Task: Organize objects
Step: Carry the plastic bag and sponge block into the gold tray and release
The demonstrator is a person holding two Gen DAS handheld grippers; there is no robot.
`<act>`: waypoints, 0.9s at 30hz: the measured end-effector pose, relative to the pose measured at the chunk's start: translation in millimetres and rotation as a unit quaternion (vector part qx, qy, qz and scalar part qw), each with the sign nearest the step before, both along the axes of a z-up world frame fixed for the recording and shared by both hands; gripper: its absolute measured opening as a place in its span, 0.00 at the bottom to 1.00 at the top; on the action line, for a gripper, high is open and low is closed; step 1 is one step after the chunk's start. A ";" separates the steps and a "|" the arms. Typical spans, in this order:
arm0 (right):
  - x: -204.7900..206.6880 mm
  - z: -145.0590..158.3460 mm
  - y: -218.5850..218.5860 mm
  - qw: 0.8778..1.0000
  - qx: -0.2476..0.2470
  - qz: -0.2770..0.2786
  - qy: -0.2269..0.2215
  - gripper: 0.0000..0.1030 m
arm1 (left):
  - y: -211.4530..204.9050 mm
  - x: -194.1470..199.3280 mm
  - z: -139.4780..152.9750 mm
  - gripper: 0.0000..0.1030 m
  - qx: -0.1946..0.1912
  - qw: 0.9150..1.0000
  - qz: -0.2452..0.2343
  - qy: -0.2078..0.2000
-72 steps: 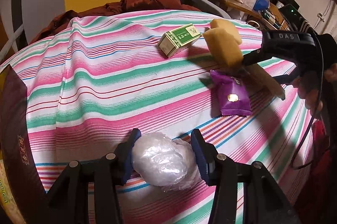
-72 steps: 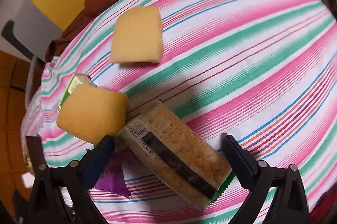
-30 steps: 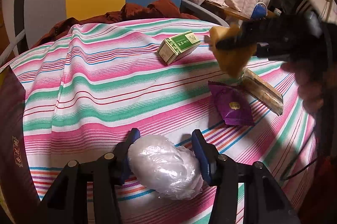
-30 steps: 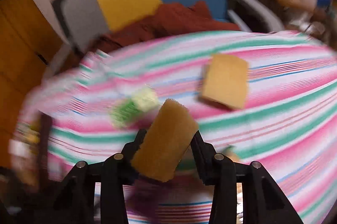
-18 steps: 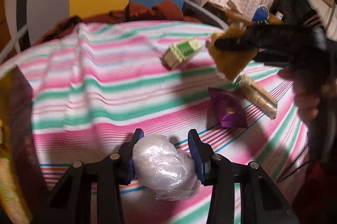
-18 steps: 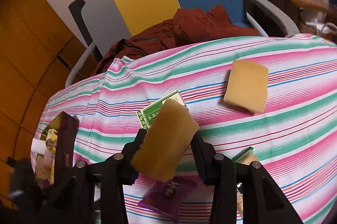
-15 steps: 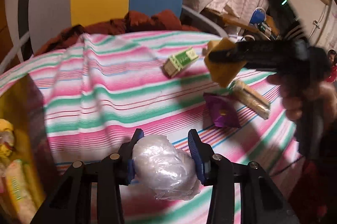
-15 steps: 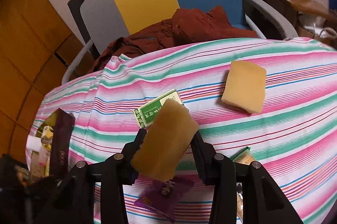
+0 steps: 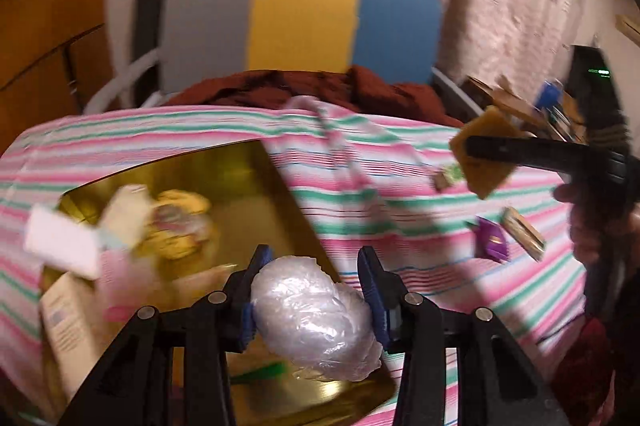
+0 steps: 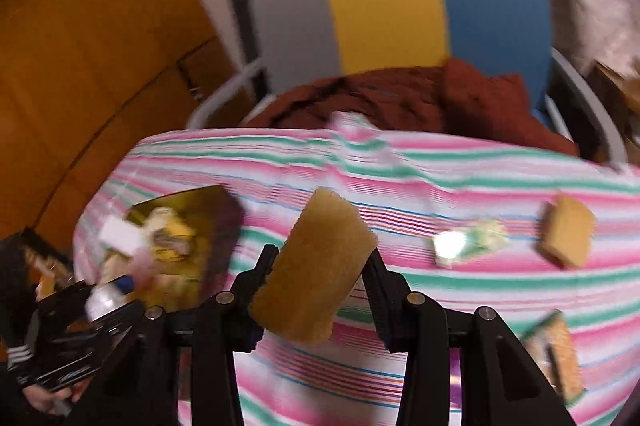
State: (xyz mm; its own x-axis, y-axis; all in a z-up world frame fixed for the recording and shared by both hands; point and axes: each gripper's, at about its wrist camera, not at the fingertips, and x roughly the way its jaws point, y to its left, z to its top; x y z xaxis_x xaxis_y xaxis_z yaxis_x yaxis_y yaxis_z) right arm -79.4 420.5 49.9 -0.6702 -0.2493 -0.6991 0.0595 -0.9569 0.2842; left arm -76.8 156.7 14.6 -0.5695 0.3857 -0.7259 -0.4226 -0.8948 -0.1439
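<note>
Left wrist view blurs all labels; left tongs (image 9: 310, 300) pinch a plastic-wrapped bundle (image 9: 316, 318) over a gold box (image 9: 256, 185). Right tongs (image 10: 320, 278) pinch a sponge (image 10: 316, 274) above the striped counter (image 10: 440, 290).

Both tools (image 9: 312, 300) blk w/ blue pads (image 9: 370, 290), silver screws.

left gripper (image 9: 312, 300) matt black plastic, blue pads, clamps a glossy crinkled clear-plastic bundle (image 9: 316, 314) | below it a shiny gold-lined box (image 9: 256, 185) | right gripper (image 10: 320, 274) pinches a porous, rough yellow sponge (image 10: 316, 270) | ahead, striped woven tablecloth (image 10: 400, 185), matt
</note>
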 end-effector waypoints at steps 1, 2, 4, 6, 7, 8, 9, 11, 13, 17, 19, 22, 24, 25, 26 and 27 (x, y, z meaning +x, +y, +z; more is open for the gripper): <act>-1.9 4.2 -13.9 1.000 -0.001 0.014 0.003 0.42 | -9.5 -1.7 -0.9 0.43 -0.002 1.000 0.012 -0.001; -4.2 8.3 -30.0 1.000 0.000 0.028 0.006 0.42 | -17.4 -2.8 -1.7 0.44 -0.005 1.000 0.023 0.000; -9.5 13.1 -58.0 0.999 -0.001 0.051 0.006 0.42 | -34.3 -5.1 -4.4 0.45 -0.009 0.999 0.048 -0.002; -18.1 15.1 -86.0 0.998 -0.001 0.068 0.003 0.42 | -48.8 -5.9 -8.1 0.48 -0.016 0.997 0.070 -0.003; -23.6 15.6 -97.4 0.998 -0.004 0.070 0.000 0.44 | -54.1 -7.0 -9.8 0.48 -0.023 0.997 0.079 -0.003; -31.0 15.8 -108.5 0.997 -0.011 0.071 -0.003 0.47 | -58.5 -7.9 -11.4 0.49 -0.027 0.996 0.086 -0.004; -37.0 15.8 -116.6 0.997 -0.020 0.073 -0.007 0.48 | -64.6 -9.4 -13.3 0.51 -0.029 0.995 0.095 -0.007; -49.8 14.2 -132.2 0.995 -0.055 0.076 -0.025 0.76 | -73.4 -13.6 -15.8 0.52 -0.032 0.993 0.109 -0.018; -53.0 14.3 -139.8 0.995 -0.062 0.071 -0.026 0.82 | -81.3 -15.5 -17.6 0.57 -0.028 0.993 0.113 -0.024; -42.9 12.7 -151.2 0.995 -0.056 0.070 -0.030 0.82 | -88.3 -13.0 -23.0 0.62 -0.019 0.993 0.115 -0.032; -35.0 9.0 -152.7 0.996 -0.043 0.065 -0.037 0.82 | -91.0 -13.4 -24.7 0.62 -0.017 0.992 0.119 -0.034; -19.2 3.8 -154.4 0.998 -0.019 0.054 -0.042 0.86 | -96.2 -12.2 -22.3 0.62 -0.008 0.992 0.122 -0.034; -7.1 1.2 -154.5 0.998 0.001 0.041 -0.041 0.90 | -98.2 -9.1 -17.3 0.62 -0.011 0.992 0.126 -0.023; -2.1 0.0 -155.0 0.998 0.009 0.038 -0.040 0.90 | -99.7 -7.4 -13.5 0.62 -0.012 0.991 0.130 -0.015; 3.0 -1.3 -156.2 0.998 0.017 0.035 -0.040 0.90 | -101.5 -5.2 -10.3 0.62 -0.011 0.991 0.133 -0.008; 6.4 -2.6 -156.8 0.998 0.021 0.030 -0.042 0.91 | -103.9 -3.3 -6.8 0.62 -0.008 0.991 0.135 -0.001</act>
State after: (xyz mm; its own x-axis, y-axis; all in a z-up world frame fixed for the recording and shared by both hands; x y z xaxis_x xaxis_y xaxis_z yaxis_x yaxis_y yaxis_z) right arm -73.0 263.8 47.4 -0.5937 -0.2562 -0.7628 0.0953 -0.9637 0.2495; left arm -80.1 52.9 7.7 -0.6483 0.2086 -0.7323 -0.1672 -0.9773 -0.1304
